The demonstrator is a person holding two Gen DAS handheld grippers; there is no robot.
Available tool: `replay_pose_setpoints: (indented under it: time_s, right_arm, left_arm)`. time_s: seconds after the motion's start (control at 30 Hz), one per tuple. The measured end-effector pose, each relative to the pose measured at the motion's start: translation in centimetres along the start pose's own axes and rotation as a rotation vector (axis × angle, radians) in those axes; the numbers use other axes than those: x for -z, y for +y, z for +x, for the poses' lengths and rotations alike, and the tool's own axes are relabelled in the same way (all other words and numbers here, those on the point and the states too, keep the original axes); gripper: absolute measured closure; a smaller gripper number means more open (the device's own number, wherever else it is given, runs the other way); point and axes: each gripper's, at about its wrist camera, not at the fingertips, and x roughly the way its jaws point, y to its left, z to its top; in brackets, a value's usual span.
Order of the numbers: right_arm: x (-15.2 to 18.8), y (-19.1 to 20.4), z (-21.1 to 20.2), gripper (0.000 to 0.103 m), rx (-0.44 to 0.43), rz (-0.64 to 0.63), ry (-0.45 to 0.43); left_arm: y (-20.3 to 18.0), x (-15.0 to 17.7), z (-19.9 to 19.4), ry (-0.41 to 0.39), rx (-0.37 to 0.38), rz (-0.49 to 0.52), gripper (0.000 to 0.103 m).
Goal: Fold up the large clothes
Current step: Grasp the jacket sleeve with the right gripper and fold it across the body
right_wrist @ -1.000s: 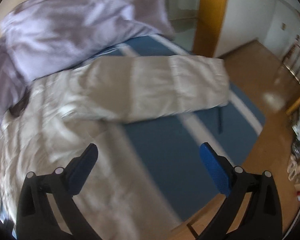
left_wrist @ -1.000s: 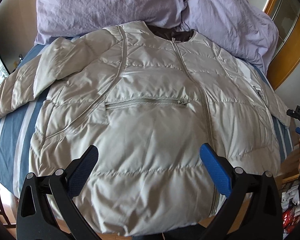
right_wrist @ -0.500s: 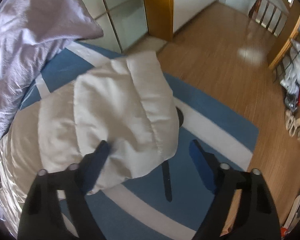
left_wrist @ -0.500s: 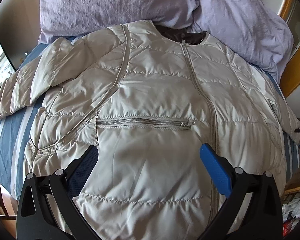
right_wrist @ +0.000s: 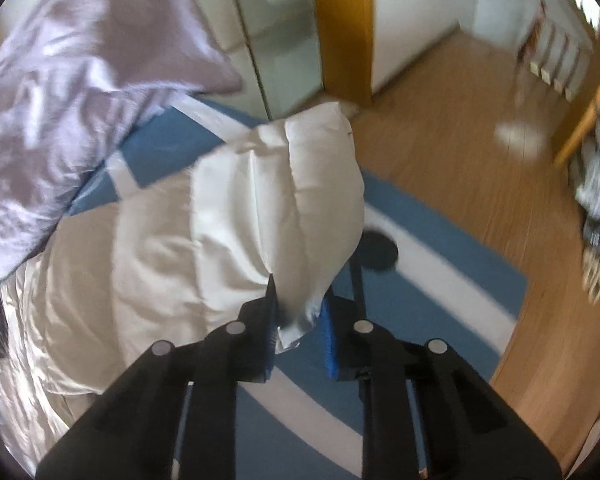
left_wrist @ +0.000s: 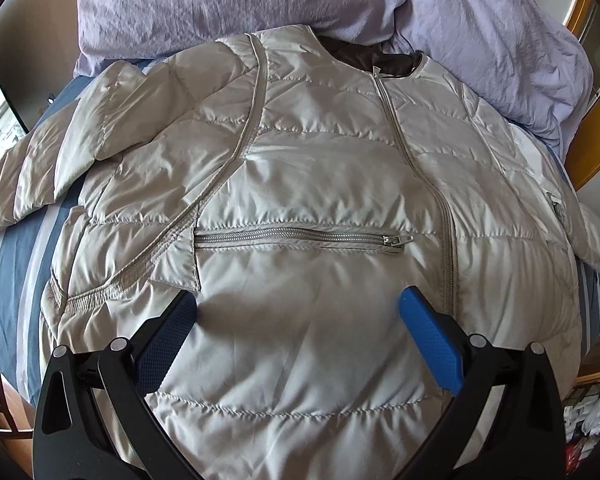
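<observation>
Beige puffy jacket is lying front-up on the striped bed. Right gripper has just been closing and is pinching the sleeve cuff at the jacket's edge, while left gripper is hanging wide open over the jacket's hem.

Jacket: pale silver-beige quilted puffer with a dark lining at the collar.
Pose: it lies front up, spread flat across my blue-and-white striped bed, collar toward the lilac pillows.
Fastenings: centre zip closed; horizontal chest pocket zip closed.
Left sleeve: lies out to the side on the bed, slightly creased.
Right sleeve: its cuff end is bunched and pinched at the edge, raised off the bed.
</observation>
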Motion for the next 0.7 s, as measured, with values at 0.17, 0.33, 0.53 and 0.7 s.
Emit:
replay_pose_setpoints:
  time_s: [0.17, 0.33, 0.53, 0.7]
  right_arm:
    - [-0.7, 5.5, -4.3, 0.085, -0.073, -0.138, -0.111]
    - [0.0, 12.9, -6.9, 0.085, -0.216, -0.266, -0.142]
    - [4.7, 22.0, -9.0, 0.085, -0.392, -0.426, -0.083]
    - [9.6, 26.6, -9.5, 0.086, -0.454, -0.542, -0.010]
  left_arm:
    - [0.4, -0.2, -0.1, -0.009, -0.004, -0.006, 0.001]
    - [1.2, -0.2, -0.4, -0.021, -0.010, -0.028, 0.001]
    - [2.7, -0.1, -1.0, -0.031, -0.008, -0.058, 0.001]
    - [3.7, -0.2, -1.4, -0.046, -0.015, -0.071, 0.001]
